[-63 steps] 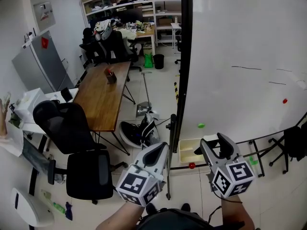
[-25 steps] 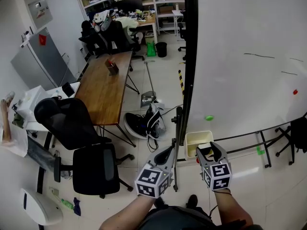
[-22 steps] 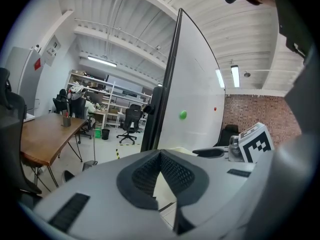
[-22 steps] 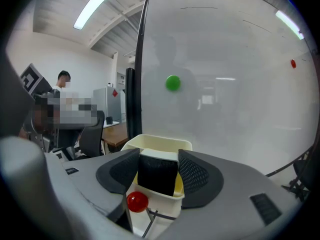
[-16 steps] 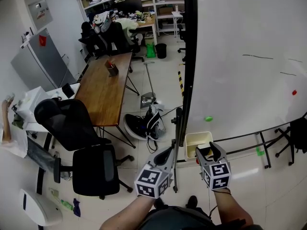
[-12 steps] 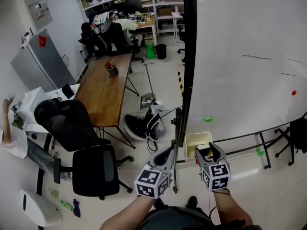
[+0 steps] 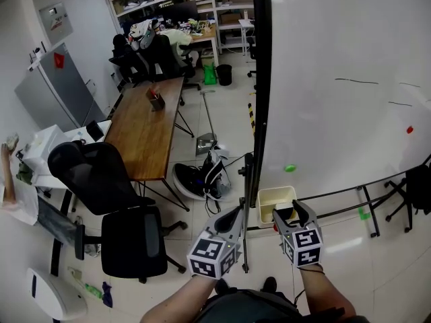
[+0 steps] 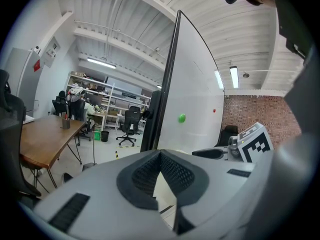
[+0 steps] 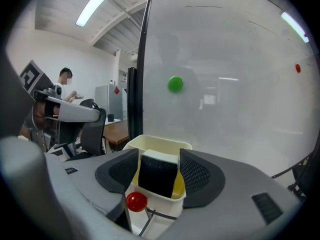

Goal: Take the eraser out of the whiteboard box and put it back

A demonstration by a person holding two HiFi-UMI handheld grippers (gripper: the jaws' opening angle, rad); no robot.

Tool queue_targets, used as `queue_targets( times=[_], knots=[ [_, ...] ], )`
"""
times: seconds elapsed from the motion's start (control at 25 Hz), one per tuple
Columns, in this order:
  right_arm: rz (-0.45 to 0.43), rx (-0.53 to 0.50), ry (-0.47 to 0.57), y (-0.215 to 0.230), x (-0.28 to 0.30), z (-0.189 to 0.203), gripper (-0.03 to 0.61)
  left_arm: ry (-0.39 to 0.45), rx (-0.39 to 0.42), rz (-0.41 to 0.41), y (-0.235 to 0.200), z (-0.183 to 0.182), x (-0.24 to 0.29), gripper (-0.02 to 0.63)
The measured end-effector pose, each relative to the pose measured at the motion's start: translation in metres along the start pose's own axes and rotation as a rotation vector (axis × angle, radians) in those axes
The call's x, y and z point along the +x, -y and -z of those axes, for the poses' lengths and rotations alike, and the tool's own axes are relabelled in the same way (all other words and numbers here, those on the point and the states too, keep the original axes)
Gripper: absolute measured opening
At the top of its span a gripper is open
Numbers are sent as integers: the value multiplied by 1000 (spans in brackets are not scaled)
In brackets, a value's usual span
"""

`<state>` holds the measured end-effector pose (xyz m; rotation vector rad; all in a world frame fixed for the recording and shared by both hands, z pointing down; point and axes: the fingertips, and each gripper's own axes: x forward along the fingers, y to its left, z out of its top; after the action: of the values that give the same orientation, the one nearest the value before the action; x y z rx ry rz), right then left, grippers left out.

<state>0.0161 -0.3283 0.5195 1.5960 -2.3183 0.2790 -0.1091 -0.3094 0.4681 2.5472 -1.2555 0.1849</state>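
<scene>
The eraser [image 9: 159, 176], black with a white top, stands upright in the cream whiteboard box [image 9: 150, 140] at the foot of the whiteboard [image 7: 337, 79]. My right gripper [image 9: 159, 160] is open, one pad on each side of the eraser with narrow gaps. In the head view the right gripper [image 7: 291, 210] reaches into the box [image 7: 273, 195], where the eraser [image 7: 283, 214] shows dark. My left gripper [image 7: 232, 217] hangs shut and empty left of the board's black edge post. In the left gripper view the left gripper [image 8: 160, 156] has its tips meeting.
A red magnet [image 9: 136, 201] sticks to the box front and a green magnet [image 7: 289, 168] sits on the board above it. The board's stand post [image 7: 245, 180] stands between my grippers. Office chairs [image 7: 128, 241], a wooden table [image 7: 145, 130] and floor clutter [image 7: 199, 177] lie left.
Since 2.5 s ago both grippers sit lower and smaller in the head view. Over the last second the right gripper has edged slightly toward the box; the eraser stays in it.
</scene>
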Motion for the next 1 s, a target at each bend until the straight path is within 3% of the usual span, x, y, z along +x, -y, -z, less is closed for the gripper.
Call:
queue_targets(
  times=[0.56,0.72,0.84,1.0],
  knots=[
    [-39,20,232,4,-80,-112,273,144,28,11,22,-65,-37,28],
    [-68,6,305,2,-108,-141,178,184,25,13,32,-84,-49,28],
    [-76,1,346,2,-124,-153,55,211,35,26,43,-97,-55,28],
    [-86,3,371,3,-139,-158,18,224,52,35,55,-101,-57,28]
  ],
)
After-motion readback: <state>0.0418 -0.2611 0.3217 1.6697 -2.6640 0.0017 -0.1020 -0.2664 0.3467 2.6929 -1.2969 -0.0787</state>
